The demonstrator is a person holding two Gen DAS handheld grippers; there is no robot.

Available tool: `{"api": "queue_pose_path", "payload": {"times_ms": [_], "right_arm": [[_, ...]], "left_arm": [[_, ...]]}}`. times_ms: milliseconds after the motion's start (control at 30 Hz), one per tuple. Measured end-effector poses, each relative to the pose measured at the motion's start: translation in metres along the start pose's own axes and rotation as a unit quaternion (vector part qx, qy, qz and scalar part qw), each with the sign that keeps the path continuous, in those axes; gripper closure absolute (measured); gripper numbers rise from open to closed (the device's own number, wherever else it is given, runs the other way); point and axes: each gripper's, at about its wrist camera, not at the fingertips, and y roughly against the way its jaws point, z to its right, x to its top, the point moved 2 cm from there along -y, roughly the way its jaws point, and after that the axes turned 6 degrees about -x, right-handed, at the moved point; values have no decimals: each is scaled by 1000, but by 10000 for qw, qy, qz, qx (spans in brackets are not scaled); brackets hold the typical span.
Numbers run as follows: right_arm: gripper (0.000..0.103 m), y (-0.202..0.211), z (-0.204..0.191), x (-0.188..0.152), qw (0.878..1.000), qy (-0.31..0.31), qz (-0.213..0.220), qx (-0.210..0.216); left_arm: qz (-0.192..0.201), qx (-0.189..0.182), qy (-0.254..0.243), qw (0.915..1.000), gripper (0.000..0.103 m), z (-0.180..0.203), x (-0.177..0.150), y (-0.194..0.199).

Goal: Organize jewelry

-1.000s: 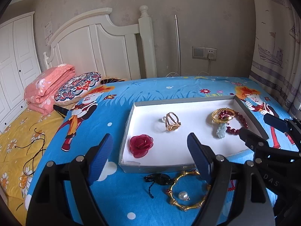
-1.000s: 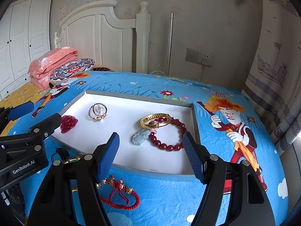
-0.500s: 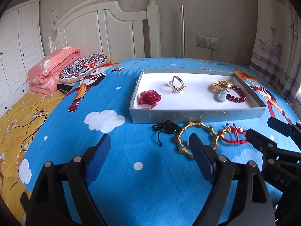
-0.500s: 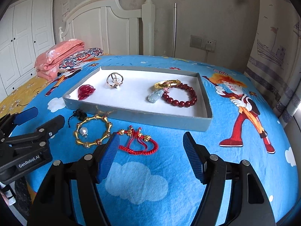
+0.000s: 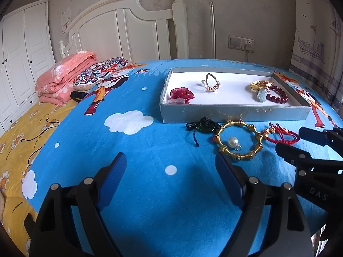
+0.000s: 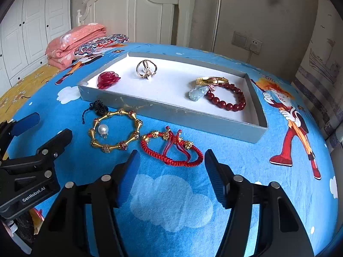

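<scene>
A grey tray point(image 6: 171, 109) point(image 5: 235, 113) with a white floor holds a red fabric rose point(image 6: 108, 79), a gold ring piece point(image 6: 146, 69), a gold bangle point(image 6: 211, 80), a pale stone pendant point(image 6: 198, 92) and a dark red bead bracelet point(image 6: 227, 98). On the blue sheet before the tray lie a black cord piece point(image 6: 99, 107), a gold bamboo bracelet point(image 6: 115, 131) point(image 5: 239, 140) with a pearl, and a red woven bracelet point(image 6: 171, 150) point(image 5: 280, 133). My right gripper point(image 6: 171, 180) is open, just short of the red bracelet. My left gripper point(image 5: 171, 177) is open and empty, left of the jewelry.
A folded pink blanket point(image 5: 64, 77) and a patterned pillow point(image 5: 100, 72) lie at the far left by the white headboard point(image 5: 128, 27). A yellow sheet point(image 5: 15, 137) covers the left side. A curtain point(image 6: 321, 64) hangs at the right.
Both grippers have pulled back from over the tray toward the near edge of the bed. The loose bracelets on the sheet have come into full view. Both stayed open.
</scene>
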Motion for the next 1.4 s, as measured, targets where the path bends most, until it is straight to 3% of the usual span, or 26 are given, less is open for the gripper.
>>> {"api": "queue_pose_path", "payload": {"times_ms": [133,300,633,667,767,1000,1133,1233,1300,1400], "right_arm": [[72,1,-1,-4,10000,12,85,-30],[96,7,5,-14,9997,-143,190,68],[95,32,9,-40,9977,-354,497,285],[89,32,10,-38,9977,-369,485,291],[56,32,13,-28,9970,-479,525,302],[56,24,1,4,9984,-184,504,194],[57,9,-9,11,9994,-11,258,226],[69,-2,-12,9,9997,87,-61,210],[87,-2,-11,4,9998,89,-49,165],[90,5,-9,-8,9998,57,141,150]], "left_arm": [[7,-19,72,10000,21,-4,-2,1],[98,-54,229,9997,21,-12,-8,4],[345,-259,-20,9991,21,1,-29,15],[326,-264,-35,9991,21,3,-29,14],[325,-267,-45,9991,21,4,-27,12],[362,-254,-8,9990,21,2,-15,11],[394,-248,-17,9989,21,3,-8,10],[393,-264,-17,9989,21,4,-7,9],[373,-270,-39,9989,21,5,-9,8],[326,-266,-35,9991,21,5,-12,7]]}}
